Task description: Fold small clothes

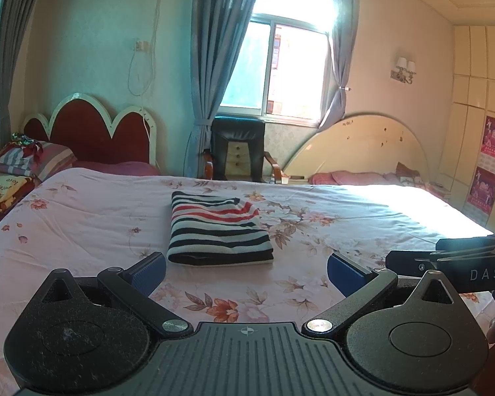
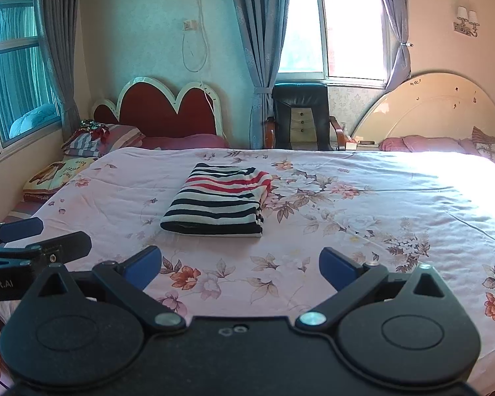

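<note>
A striped garment (image 1: 218, 231) in black, white and red lies folded into a neat rectangle on the pink floral bedspread (image 1: 82, 217). In the right wrist view the same striped garment (image 2: 218, 199) sits ahead and slightly left. My left gripper (image 1: 246, 272) hovers just short of the garment's near edge, open, with nothing between its blue pads. My right gripper (image 2: 240, 269) is also open and empty, a little farther back from the cloth. Each gripper appears at the edge of the other's view.
The bed (image 2: 379, 198) stretches wide to the right, sunlit at the far side. Pillows and folded blankets (image 1: 19, 165) lie at the far left by a red headboard (image 1: 92, 132). A black chair (image 1: 237, 148) stands under the window between the headboards.
</note>
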Demonstrator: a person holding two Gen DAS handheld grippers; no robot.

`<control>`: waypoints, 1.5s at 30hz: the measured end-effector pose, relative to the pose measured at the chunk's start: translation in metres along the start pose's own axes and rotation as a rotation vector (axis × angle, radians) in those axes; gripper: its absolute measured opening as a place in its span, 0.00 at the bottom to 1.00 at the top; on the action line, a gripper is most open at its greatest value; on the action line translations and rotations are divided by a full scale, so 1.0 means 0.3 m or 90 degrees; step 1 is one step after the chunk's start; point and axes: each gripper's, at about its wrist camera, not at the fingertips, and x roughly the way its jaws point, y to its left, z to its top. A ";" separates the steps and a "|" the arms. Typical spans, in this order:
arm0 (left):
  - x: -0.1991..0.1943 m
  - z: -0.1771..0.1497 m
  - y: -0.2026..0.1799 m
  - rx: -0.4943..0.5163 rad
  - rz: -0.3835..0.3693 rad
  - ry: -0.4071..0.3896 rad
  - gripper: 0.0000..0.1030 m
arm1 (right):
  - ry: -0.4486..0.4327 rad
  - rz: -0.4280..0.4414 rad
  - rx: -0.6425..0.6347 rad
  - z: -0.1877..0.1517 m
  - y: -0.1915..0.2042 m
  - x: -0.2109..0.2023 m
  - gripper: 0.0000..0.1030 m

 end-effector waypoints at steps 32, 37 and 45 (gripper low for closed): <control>0.018 0.004 -0.028 0.017 -0.003 0.005 1.00 | 0.009 0.006 0.021 -0.008 -0.024 0.000 0.98; 0.020 0.005 -0.027 0.023 -0.008 0.004 1.00 | 0.011 0.007 0.020 -0.007 -0.020 0.006 0.98; 0.025 0.007 -0.014 0.025 -0.008 0.003 1.00 | 0.015 0.010 0.015 -0.003 -0.008 0.025 0.98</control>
